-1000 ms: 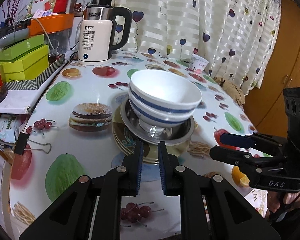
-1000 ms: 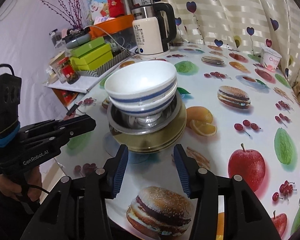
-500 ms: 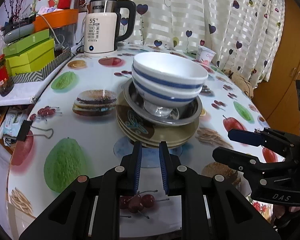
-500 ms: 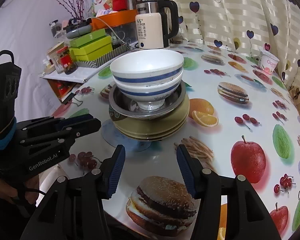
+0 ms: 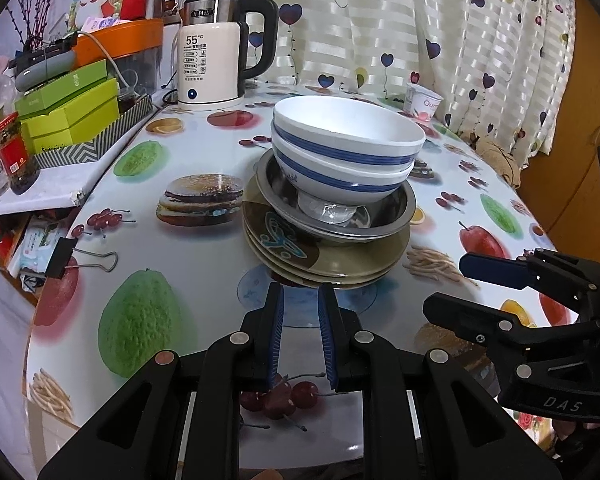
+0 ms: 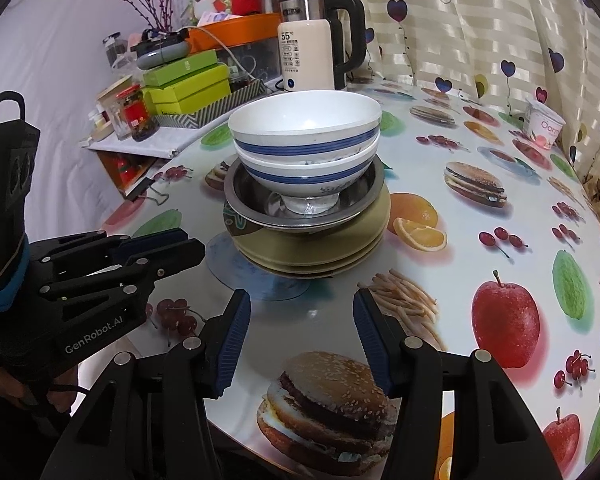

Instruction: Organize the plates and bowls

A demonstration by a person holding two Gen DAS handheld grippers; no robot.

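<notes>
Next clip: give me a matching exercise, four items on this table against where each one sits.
Things:
1. blue-striped bowls
2. steel dish
3. kettle
4. yogurt cup

Places:
A. by the curtain, apart from the stack
B. top of the stack
C. far edge, beside green boxes
D. on the olive plates, under the bowls

Pairs: 1-B, 2-D, 3-C, 4-A

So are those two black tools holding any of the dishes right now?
No, neither holds anything. The left tool and the right tool sit short of the stack of plates and bowls, nothing between their fingers.
</notes>
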